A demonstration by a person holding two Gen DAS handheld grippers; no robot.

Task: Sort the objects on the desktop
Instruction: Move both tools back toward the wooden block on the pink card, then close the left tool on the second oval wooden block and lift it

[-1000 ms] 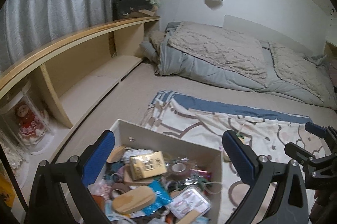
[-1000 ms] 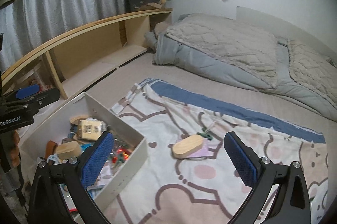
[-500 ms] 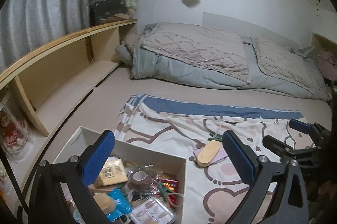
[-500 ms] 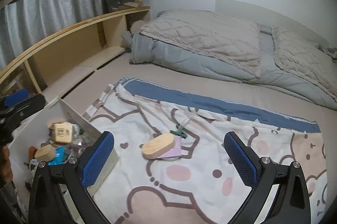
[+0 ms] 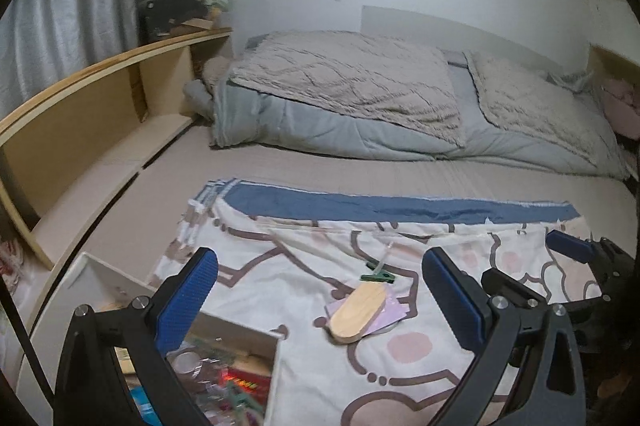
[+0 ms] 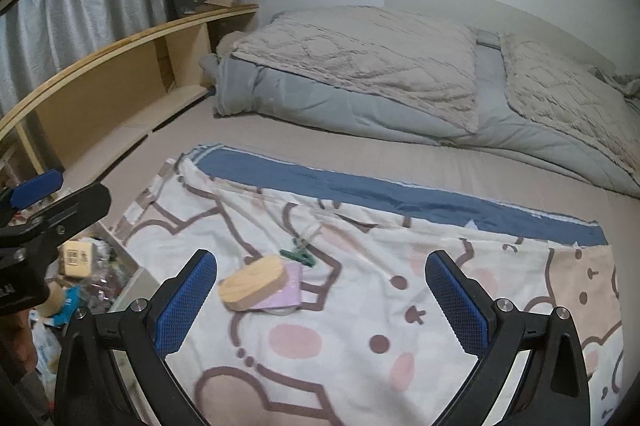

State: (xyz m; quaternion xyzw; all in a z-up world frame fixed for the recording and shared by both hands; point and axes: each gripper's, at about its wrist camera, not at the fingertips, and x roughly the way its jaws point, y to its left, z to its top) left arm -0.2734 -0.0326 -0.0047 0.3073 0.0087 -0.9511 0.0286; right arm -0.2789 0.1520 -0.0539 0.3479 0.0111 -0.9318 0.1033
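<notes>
— While both grippers hover empty, how much of this sorting would you say is done?

— Hardly any, I'd judge. Nearest us, the left gripper (image 5: pixel 320 298) has its jaws spread wide with nothing between them, and the right gripper (image 6: pixel 320 300) is the same: wide apart, holding nothing.

— And the stuff to be sorted?

— Mostly in the white box (image 5: pixel 236 336) at the near left, off the edge of the patterned cloth (image 6: pixel 400 306). It's a jumble: a small tan packet (image 6: pixel 76 258), a roll of tape (image 5: pixel 186 362), something red, bits of wrapper. I can't make out the rest through the blur.

— So what's out on the cloth?

— Only a little cluster, just past the box and to its right. A wooden oval block (image 6: pixel 253 281) lies partly on top of a pale purple card (image 6: pixel 286 290), and a green clip (image 6: pixel 298 257) sits just beyond them, close by. I can't tell whether it touches them.

— No separate piles?

— None that I can see. Most of the cloth is bare right out to its blue border. Farther off there's only bare mattress, then the folded quilt (image 5: pixel 360 93) by the far wall, and the wooden shelf (image 6: pixel 120 45) along the left.

— Plenty left, then.

— Nearly all of it, by my reckoning.
</notes>
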